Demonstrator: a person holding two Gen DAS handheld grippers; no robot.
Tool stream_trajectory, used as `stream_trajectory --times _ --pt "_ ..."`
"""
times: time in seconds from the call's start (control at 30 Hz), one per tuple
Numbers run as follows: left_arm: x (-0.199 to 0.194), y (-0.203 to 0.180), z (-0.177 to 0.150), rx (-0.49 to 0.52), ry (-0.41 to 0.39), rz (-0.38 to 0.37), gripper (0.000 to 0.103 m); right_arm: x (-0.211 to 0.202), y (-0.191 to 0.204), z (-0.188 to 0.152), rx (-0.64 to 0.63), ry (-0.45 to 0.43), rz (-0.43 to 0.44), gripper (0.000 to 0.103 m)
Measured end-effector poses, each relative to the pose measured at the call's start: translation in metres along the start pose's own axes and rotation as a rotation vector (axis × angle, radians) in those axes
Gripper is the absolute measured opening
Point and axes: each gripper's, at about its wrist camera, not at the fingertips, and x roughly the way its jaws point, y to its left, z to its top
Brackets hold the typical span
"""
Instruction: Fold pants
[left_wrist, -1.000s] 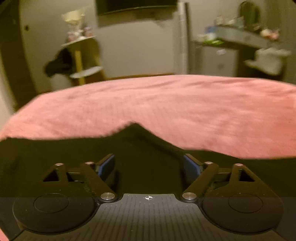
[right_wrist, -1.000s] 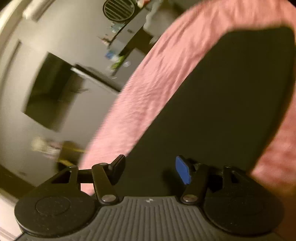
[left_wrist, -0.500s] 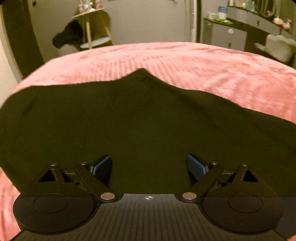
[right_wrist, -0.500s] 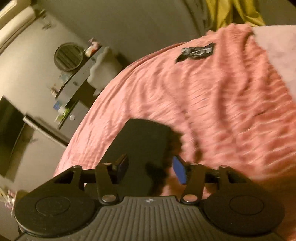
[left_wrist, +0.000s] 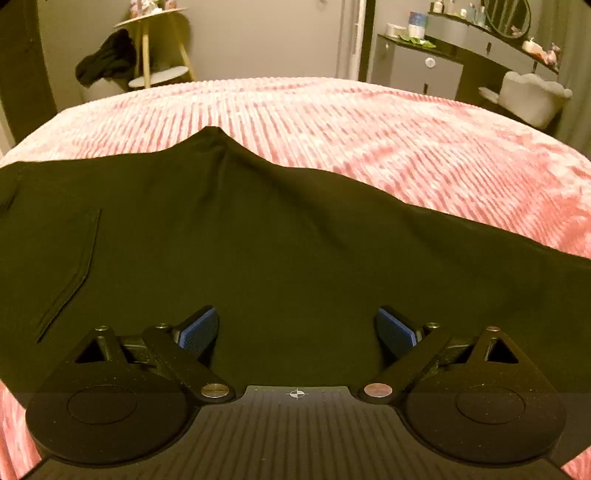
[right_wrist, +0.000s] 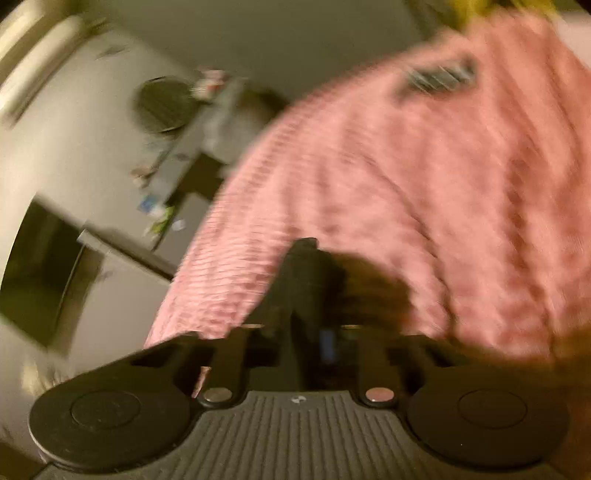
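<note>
Left wrist view: left gripper (left_wrist: 297, 328) has just been opening and stands wide, blue pads (left_wrist: 197, 329) apart and clear of the cloth; nothing held; black pants (left_wrist: 258, 251) lie spread flat on the pink bed (left_wrist: 369, 129), directly under and ahead of the gripper, a peak of cloth pointing toward the far side; a pocket seam shows at left; a stool (left_wrist: 155, 48) and dresser (left_wrist: 424, 62) stand beyond the bed.

Right wrist view: heavily blurred; right gripper (right_wrist: 308, 295) has just been closing, fingers now drawn together; a narrow strip of dark pants (right_wrist: 295, 317) appears pinched between them, over the bed (right_wrist: 406, 184); a dark patterned item (right_wrist: 439, 75) lies far off.
</note>
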Motion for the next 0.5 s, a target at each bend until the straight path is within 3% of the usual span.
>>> stream_trajectory --times 0.1,0.2,0.23,0.27,0.33,0.4,0.5 --pt "-0.01 0.005 0.0 -0.039 -0.012 -0.05 0.096 -0.008 0.022 -0.012 -0.107 -0.003 0.067 0.012" --pt "-0.023 0.004 -0.002 -0.045 -0.03 -0.076 0.096 -0.007 0.042 -0.028 -0.272 0.016 0.021 0.015" --pt "-0.029 0.006 -0.001 -0.039 -0.038 -0.083 0.096 -0.007 0.042 -0.029 -0.277 0.016 -0.002 0.021" --pt "-0.033 0.006 -0.001 -0.036 -0.042 -0.085 0.096 -0.004 0.04 -0.028 -0.26 0.016 -0.032 0.028" --pt "-0.039 0.012 -0.001 -0.031 -0.048 -0.098 0.097 -0.001 0.03 -0.024 -0.186 0.015 -0.077 0.059" --pt "-0.043 0.02 -0.003 -0.039 -0.044 -0.102 0.098 0.003 0.013 -0.02 -0.097 0.052 -0.099 0.064" --pt "-0.043 0.036 -0.013 -0.066 -0.017 -0.079 0.098 0.009 -0.011 -0.017 0.06 0.075 -0.115 0.064"
